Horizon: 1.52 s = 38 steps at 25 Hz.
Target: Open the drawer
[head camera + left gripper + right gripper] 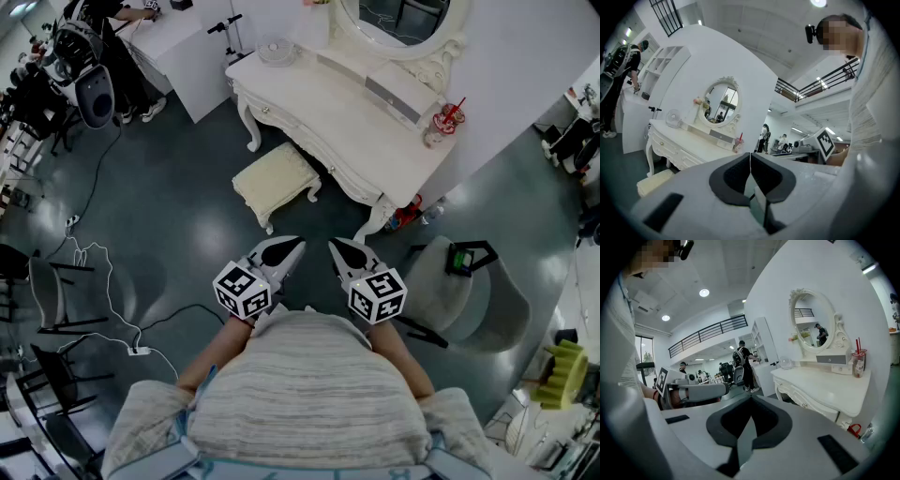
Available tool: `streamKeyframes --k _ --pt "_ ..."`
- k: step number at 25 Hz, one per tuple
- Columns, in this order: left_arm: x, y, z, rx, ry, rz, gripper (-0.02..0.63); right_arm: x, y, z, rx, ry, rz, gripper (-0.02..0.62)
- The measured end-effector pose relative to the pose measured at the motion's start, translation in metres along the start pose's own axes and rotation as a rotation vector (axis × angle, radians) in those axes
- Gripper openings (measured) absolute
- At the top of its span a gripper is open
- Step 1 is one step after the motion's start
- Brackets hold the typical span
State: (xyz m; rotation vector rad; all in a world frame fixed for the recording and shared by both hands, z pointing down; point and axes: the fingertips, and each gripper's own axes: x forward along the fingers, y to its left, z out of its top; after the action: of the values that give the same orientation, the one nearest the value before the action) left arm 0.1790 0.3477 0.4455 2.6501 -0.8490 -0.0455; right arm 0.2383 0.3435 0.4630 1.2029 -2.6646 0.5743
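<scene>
A white dressing table (328, 112) with an oval mirror (398, 19) stands across the floor ahead of me. A small grey drawer (398, 97) sits under the mirror, and knobbed drawers (333, 169) run along the table's front. My left gripper (292, 246) and right gripper (336, 246) are held side by side close to my body, well short of the table. Both are shut with nothing between the jaws. In the left gripper view the table (684, 140) lies beyond the shut left gripper (750, 153). The right gripper view shows the grey drawer (832, 359) past the right gripper (750, 397).
A cream stool (275, 181) stands in front of the table. A grey chair (469, 291) is at my right, and cables (112, 300) trail over the floor at my left. A cup with red straws (448, 120) stands on the tabletop's right end. A person (112, 37) works at the far left.
</scene>
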Motion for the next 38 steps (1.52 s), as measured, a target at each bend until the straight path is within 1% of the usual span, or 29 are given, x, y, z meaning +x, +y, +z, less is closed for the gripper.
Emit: streamKeyframes --k 19,21,25,28,32,38 --pt "-0.010 0.008 -0.001 -0.013 -0.008 0.019 0.015 0.008 0.010 0.000 -0.018 0.014 0.019 0.008" --pt "-0.012 0.010 -0.001 -0.016 -0.010 0.022 0.015 0.010 0.013 0.001 -0.014 0.009 0.034 0.008" --pt "-0.018 0.015 0.000 -0.020 -0.013 0.027 0.015 0.016 0.024 0.007 0.012 -0.032 0.095 0.009" --pt "-0.021 0.024 0.001 -0.026 -0.015 0.033 0.015 0.025 0.030 0.010 -0.007 -0.035 0.113 0.009" --pt "-0.029 0.041 0.008 -0.029 -0.022 0.040 0.015 0.043 0.037 0.014 -0.015 -0.031 0.115 0.009" --pt "-0.046 0.082 0.023 -0.037 -0.026 0.056 0.015 0.084 0.045 0.029 -0.011 -0.033 0.108 0.011"
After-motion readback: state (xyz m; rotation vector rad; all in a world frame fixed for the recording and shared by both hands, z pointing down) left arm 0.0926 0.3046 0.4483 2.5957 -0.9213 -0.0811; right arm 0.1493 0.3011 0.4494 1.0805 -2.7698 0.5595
